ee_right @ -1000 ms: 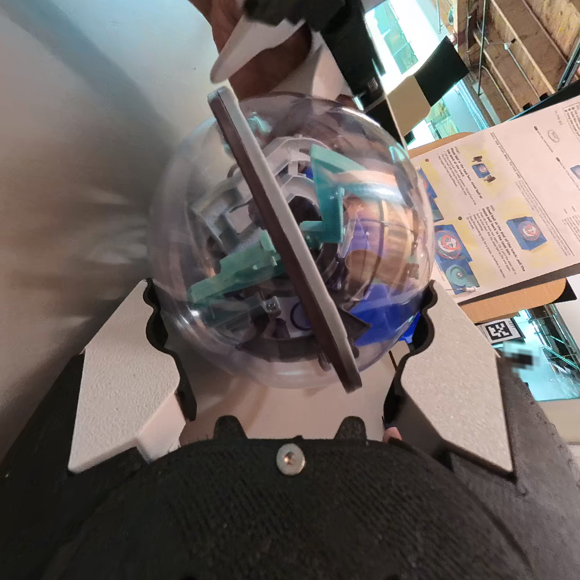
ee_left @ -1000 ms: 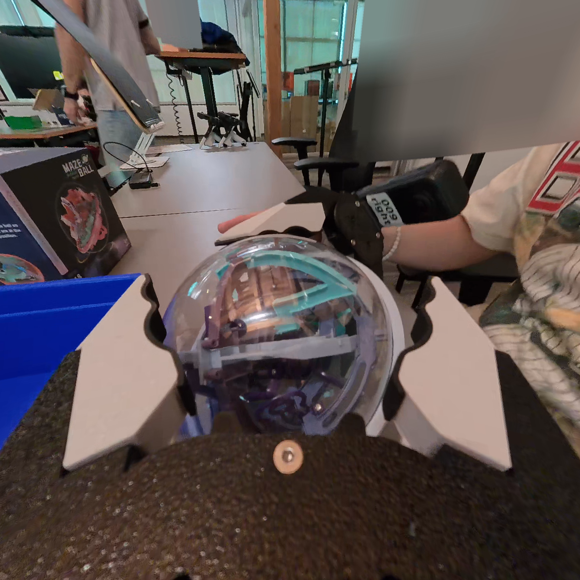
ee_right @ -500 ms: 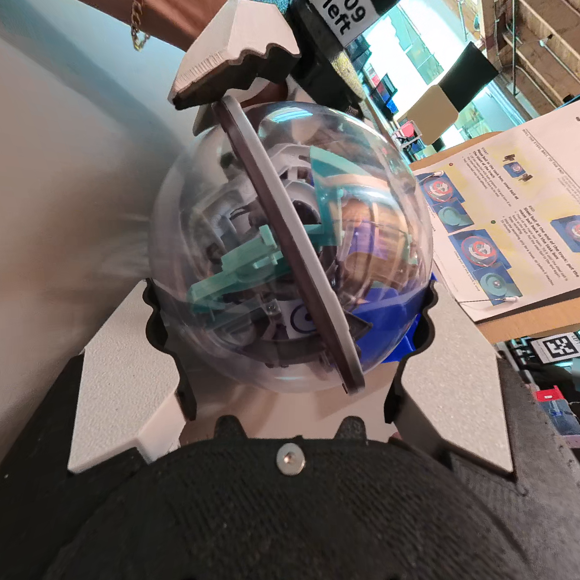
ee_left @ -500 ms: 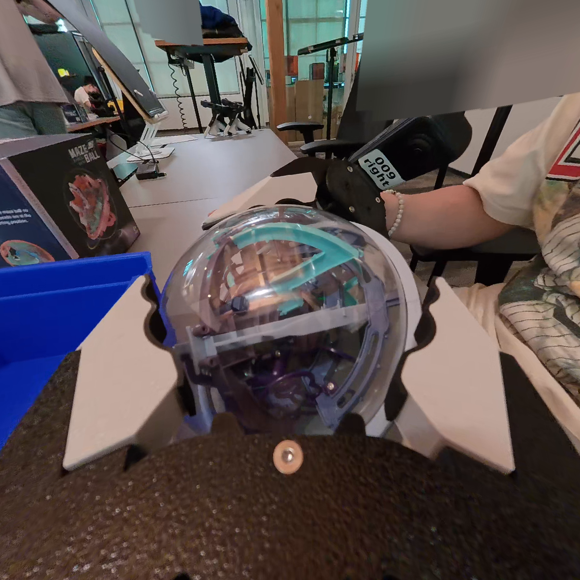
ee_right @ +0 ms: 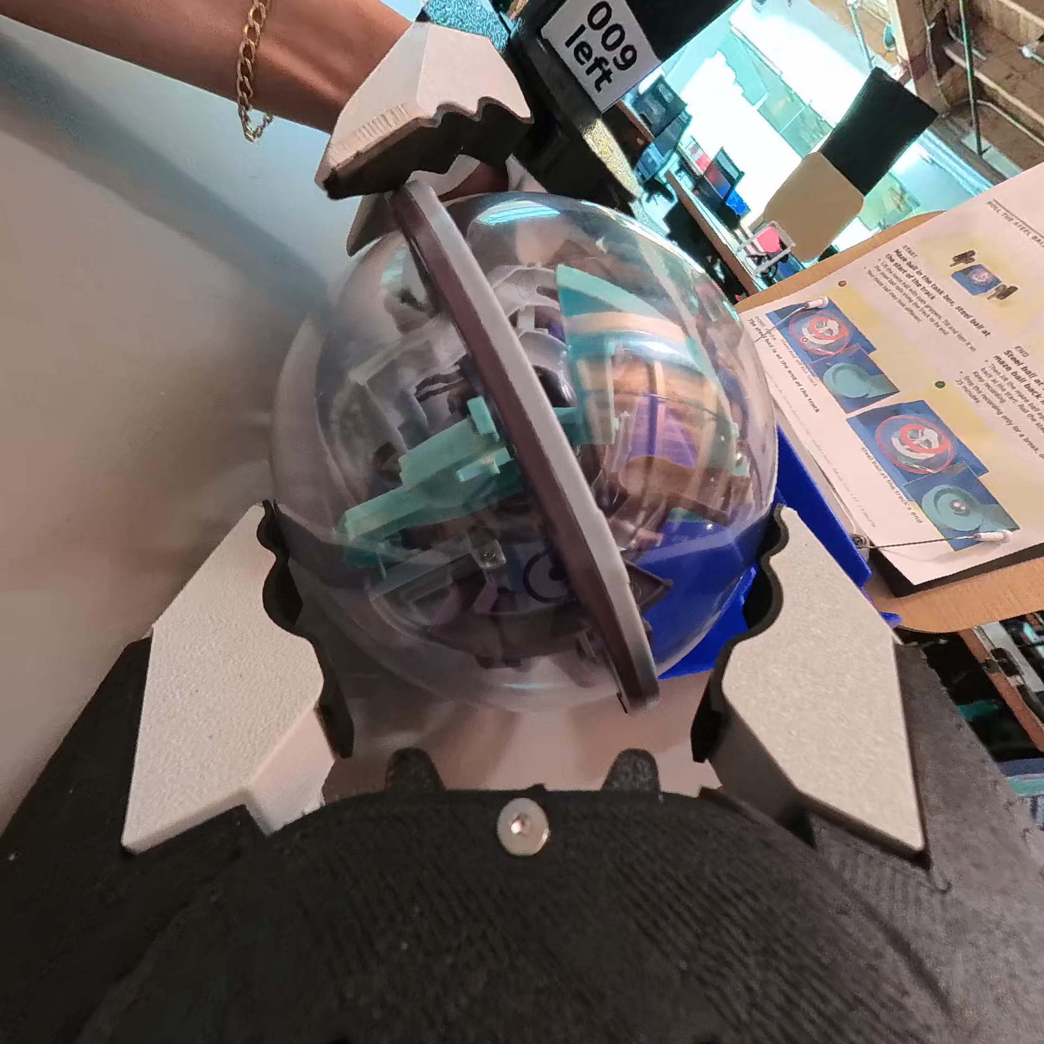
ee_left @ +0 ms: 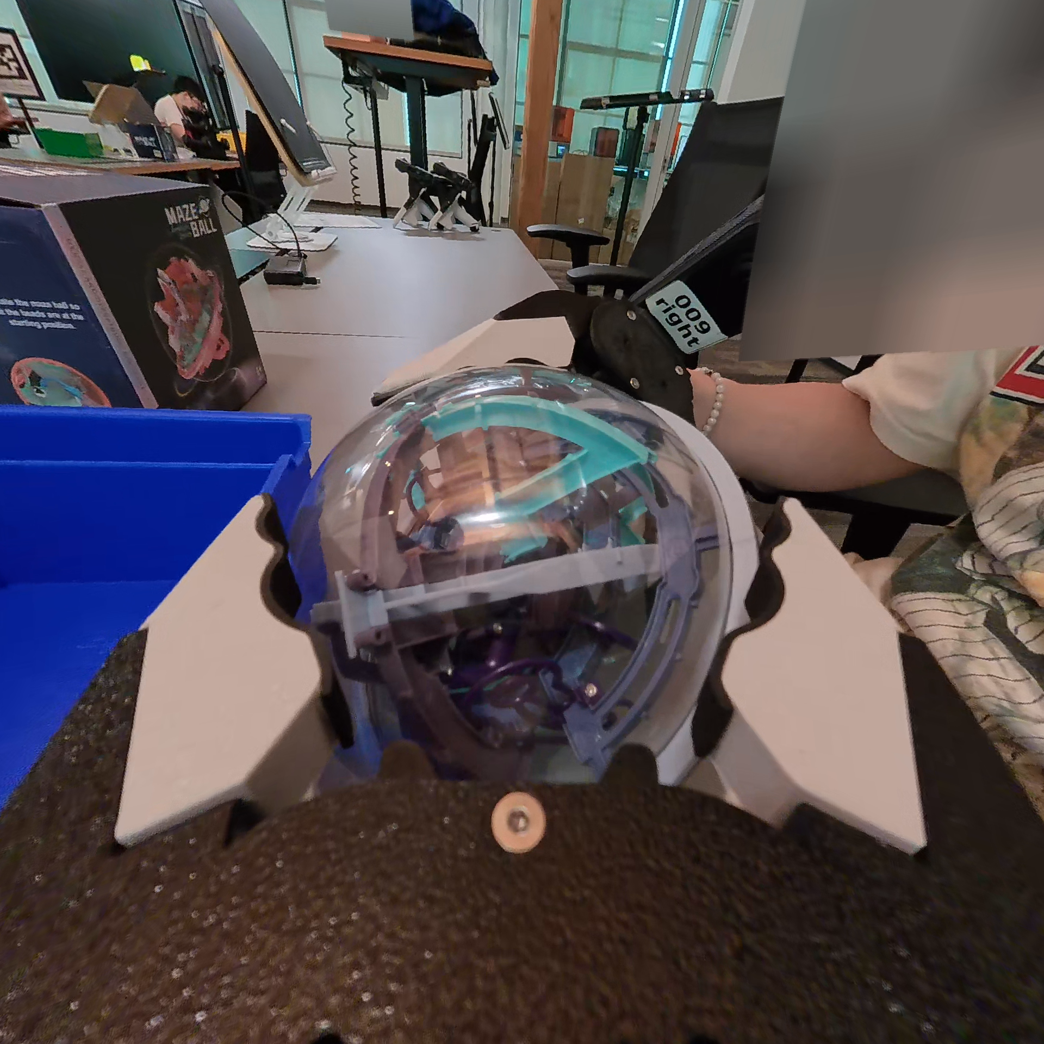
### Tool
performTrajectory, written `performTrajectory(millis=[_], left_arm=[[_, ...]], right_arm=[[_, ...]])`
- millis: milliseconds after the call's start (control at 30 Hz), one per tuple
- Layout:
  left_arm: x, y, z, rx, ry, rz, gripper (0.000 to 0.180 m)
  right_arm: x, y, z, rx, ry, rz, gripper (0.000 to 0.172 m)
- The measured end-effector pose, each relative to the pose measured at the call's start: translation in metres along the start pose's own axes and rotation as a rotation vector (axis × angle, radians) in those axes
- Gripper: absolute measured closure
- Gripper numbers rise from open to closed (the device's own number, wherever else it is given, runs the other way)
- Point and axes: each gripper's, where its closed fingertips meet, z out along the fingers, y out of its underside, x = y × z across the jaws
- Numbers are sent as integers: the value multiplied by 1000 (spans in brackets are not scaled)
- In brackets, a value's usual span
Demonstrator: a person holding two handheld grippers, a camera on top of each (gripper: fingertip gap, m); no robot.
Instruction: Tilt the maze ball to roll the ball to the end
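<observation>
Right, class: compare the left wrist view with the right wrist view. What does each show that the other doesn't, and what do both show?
Only the left wrist view shows the dark box on the table, the office chair and the person's patterned shirt. Only the right wrist view shows the instruction sheet and a gold bracelet. Both show the clear maze ball gripped between both tongs, and the blue bin.

Both tongs, left [ee_left: 520, 565] and right [ee_right: 520, 565], clamp wide around the sphere.
</observation>
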Motion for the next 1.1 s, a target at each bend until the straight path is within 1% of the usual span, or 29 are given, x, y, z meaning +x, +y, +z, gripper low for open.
performTrajectory(millis=[467, 733, 1100], left_arm=[[-8, -1, 1, 2, -21, -64, 24], [-17, -2, 4, 8, -39, -133, 24], [-19, -2, 4, -5, -52, -142, 25]], right_arm=[[4, 3, 1, 20, -30, 52, 14], [8, 6, 1, 39, -42, 122, 14], [9, 8, 0, 22, -51, 135, 14]])
